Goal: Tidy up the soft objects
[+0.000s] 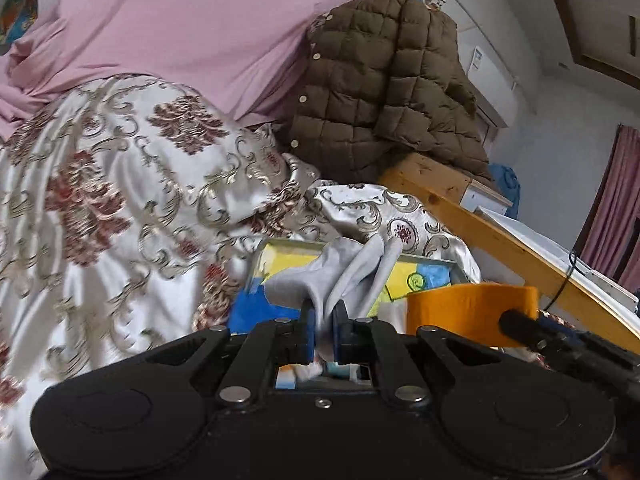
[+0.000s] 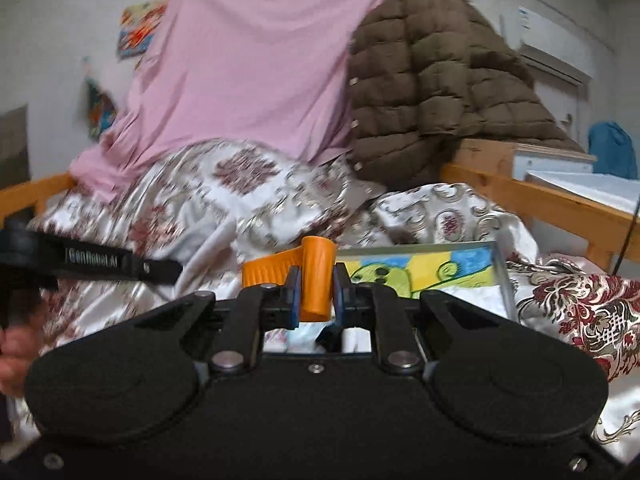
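Observation:
In the left wrist view my left gripper [image 1: 323, 314] is shut on a light grey cloth [image 1: 344, 276], whose folds stick up and fan out beyond the fingers. Just to its right an orange cloth [image 1: 468, 312] hangs from my right gripper [image 1: 516, 326], which comes in from the right. The right wrist view shows the right gripper [image 2: 316, 278] shut on that rolled orange cloth [image 2: 264, 270]. Both cloths hang over a shallow box with a blue, yellow and green drawing [image 2: 440, 270], also seen as the box [image 1: 280, 256]. The left gripper's finger [image 2: 120, 266] and a hand [image 2: 16, 352] show at the left.
A flowered satin quilt [image 1: 120, 184] covers the bed. Behind it hang a pink sheet [image 1: 192, 28] and a brown quilted jacket [image 1: 384, 92]. A wooden bed rail [image 1: 500, 240] runs along the right, with a white board [image 2: 592, 188] and a blue bag [image 2: 612, 148] beyond.

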`<state>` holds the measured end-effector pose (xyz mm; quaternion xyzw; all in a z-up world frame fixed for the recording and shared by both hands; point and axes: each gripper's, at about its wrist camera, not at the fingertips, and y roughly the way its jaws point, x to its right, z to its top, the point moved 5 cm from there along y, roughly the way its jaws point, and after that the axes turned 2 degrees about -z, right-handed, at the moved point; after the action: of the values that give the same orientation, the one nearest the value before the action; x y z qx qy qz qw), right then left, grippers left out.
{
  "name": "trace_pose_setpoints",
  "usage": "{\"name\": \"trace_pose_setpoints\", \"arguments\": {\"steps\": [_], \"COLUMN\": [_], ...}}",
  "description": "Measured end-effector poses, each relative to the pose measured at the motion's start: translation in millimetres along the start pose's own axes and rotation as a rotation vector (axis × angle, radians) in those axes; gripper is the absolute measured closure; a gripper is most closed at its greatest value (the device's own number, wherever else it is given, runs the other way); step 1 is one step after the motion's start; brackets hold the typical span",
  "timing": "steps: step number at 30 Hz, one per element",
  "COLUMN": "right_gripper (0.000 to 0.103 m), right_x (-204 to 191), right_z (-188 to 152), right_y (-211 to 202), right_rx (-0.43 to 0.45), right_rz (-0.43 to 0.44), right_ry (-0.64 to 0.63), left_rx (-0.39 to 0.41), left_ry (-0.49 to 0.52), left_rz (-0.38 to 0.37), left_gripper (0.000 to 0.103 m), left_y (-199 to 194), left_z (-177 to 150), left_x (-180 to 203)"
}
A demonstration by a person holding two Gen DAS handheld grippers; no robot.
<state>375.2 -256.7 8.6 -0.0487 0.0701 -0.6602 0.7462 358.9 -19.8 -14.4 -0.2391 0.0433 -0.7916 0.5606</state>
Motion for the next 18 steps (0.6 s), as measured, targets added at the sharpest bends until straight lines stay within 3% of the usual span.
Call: {"name": "trace_pose_setpoints", "arguments": {"steps": [9,13,18], "right_gripper": [0.094,0.094,0.094], "right_x": [31,30,16], "right_z": [-9,-23,-30], "right_y": [55,79,106], "right_rx": [-0.020,-0.043,-0.056], "right_rz": [-0.011,-0.019,-0.061], "right_ry": [0.156,0.156,0.117], "left_rx": [-0.010,-0.035,-0.078], "left_ry": [-0.135,-0.290,-0.325], "left_rz": [-0.102,-0.127,-0.136], "left_gripper": [0.095,0.095,0.095], "left_y": [72,92,109], "left_z": [8,2,-5], "left_x": [-17,-39,-52]}}
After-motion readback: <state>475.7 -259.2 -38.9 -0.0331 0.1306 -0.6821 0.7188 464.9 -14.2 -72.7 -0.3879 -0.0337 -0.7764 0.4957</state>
